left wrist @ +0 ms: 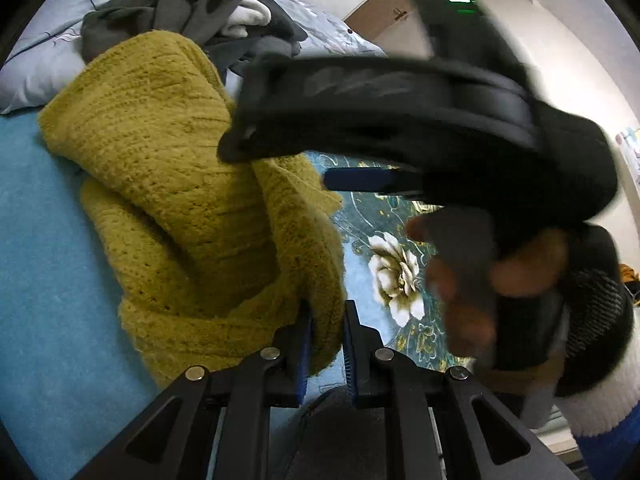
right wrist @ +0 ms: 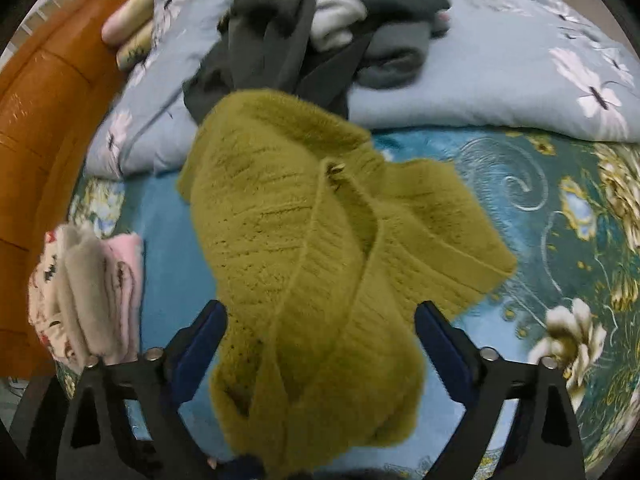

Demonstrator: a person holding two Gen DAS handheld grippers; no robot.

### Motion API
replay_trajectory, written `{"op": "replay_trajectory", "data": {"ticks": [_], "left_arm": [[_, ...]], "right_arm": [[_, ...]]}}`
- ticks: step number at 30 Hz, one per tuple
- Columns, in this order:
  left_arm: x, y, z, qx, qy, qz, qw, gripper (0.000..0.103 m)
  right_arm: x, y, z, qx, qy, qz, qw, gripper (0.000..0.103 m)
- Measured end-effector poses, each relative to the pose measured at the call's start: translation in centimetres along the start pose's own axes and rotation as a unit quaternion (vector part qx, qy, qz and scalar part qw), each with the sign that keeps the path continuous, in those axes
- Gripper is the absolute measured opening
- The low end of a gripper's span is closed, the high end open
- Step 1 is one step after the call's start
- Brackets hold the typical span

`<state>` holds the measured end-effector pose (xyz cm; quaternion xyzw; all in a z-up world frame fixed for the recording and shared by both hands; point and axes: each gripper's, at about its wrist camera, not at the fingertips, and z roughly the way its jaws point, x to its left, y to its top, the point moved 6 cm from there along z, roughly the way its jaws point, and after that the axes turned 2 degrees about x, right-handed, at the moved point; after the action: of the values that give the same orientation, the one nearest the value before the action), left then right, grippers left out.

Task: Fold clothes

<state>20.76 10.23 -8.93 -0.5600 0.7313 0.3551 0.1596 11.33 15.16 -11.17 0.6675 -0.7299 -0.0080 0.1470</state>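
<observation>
1. I am clamping my left hand-held gripper [left wrist: 326, 344] on a thick edge of the sweater [left wrist: 192, 208], its blue pads pressing the knit from both sides.
2. I am holding my right hand-held gripper [right wrist: 320, 344] with its fingers wide apart, one on each side of the sweater's hanging near part, gripping nothing.
3. In the left wrist view my right hand [left wrist: 480, 288] is showing at the right, blurred, wrapped around the black body of the right hand-held gripper.
4. The sweater, mustard yellow and ribbed, is lying bunched on the bed [right wrist: 560, 208], over its blue floral sheet, with one part spreading out to the right.
5. Its far end is reaching a pile of dark clothes [right wrist: 304, 28] resting on a pale blue quilt [right wrist: 500, 92].
6. A folded pink and cream stack [right wrist: 88, 292] is sitting at the left edge of the bed, well apart from the sweater.
7. An orange headboard [right wrist: 44, 120] is running along the far left.
</observation>
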Motion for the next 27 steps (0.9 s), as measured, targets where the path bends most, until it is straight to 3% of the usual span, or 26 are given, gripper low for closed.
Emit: {"op": "replay_trajectory", "data": {"ticks": [2, 4, 6, 8, 10, 15, 18, 22, 27], "left_arm": [[0.1, -0.1, -0.2, -0.002, 0.006, 0.003, 1.0000, 0.015], [0.3, -0.2, -0.4, -0.003, 0.009, 0.006, 0.9999, 0.015], [0.4, -0.4, -0.1, 0.004, 0.005, 0.003, 1.0000, 0.015], [0.6, -0.6, 0.5, 0.015, -0.001, -0.001, 0.9999, 0.015], [0.6, -0.9, 0.8, 0.021, -0.003, 0.001, 0.9998, 0.015], [2.4, -1.3, -0.5, 0.018, -0.017, -0.025, 0.9994, 0.020], [4.2, 0.3, -2.2, -0.009, -0.025, -0.062, 0.9977, 0.031], [5.1, 4.1, -3.7, -0.035, -0.026, -0.090, 0.9950, 0.057], [1.5, 10.0, 0.4, -0.010, -0.001, -0.030, 0.9995, 0.065]], "right_arm": [[-0.3, -0.1, 1.3, 0.019, -0.024, -0.003, 1.000, 0.072], [-1.5, -0.7, 1.8, 0.029, -0.048, 0.008, 0.998, 0.061], [-3.1, -1.8, 1.8, 0.034, -0.042, 0.038, 0.998, 0.055], [-4.7, -2.9, 1.5, 0.032, -0.033, 0.070, 0.997, 0.027], [-5.7, -4.0, 0.6, 0.017, -0.023, 0.092, 0.995, 0.016], [-6.0, -6.8, -2.6, -0.037, 0.011, 0.111, 0.993, 0.014], [-5.1, -7.3, -3.3, -0.049, 0.026, 0.100, 0.993, 0.014], [-4.4, -7.1, -2.9, -0.052, 0.035, 0.102, 0.993, 0.014], [-2.8, -7.5, -3.3, -0.058, 0.050, 0.076, 0.994, 0.014]]}}
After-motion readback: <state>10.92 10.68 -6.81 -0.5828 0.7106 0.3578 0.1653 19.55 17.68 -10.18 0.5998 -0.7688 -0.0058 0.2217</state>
